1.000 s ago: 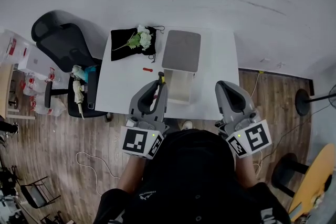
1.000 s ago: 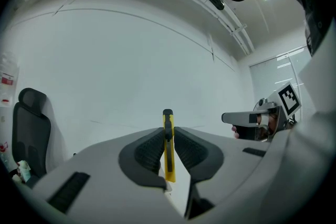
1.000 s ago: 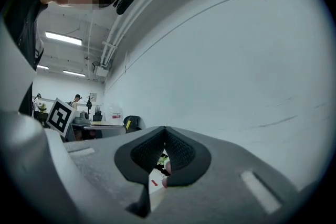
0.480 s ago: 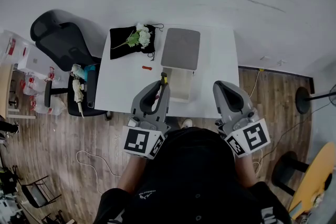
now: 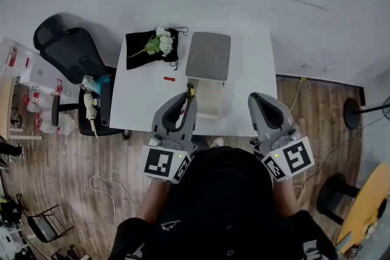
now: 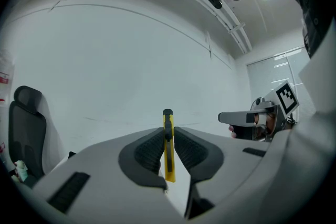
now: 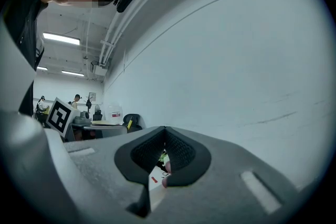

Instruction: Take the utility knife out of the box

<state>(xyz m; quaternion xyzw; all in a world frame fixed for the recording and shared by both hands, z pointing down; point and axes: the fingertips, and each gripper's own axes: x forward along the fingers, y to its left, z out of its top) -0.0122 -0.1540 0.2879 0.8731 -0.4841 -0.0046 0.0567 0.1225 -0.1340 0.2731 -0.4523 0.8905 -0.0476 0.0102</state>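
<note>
Two items lie beside the box (image 5: 210, 101): flowers (image 5: 163, 42), red bit (image 5: 171, 79). Left gripper (image 6: 168, 140) clamps slim yellow utility knife (image 6: 168, 157) upright; right gripper (image 7: 164, 147) closed, empty.

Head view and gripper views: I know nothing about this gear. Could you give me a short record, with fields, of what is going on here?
left gripper: shut on the yellow utility knife, which stands upright between the jaws
right gripper: shut, nothing held
box: open, on the white table; grey lid on its far side
also on table: black cloth with flowers; small red item
beside table: office chair
</note>
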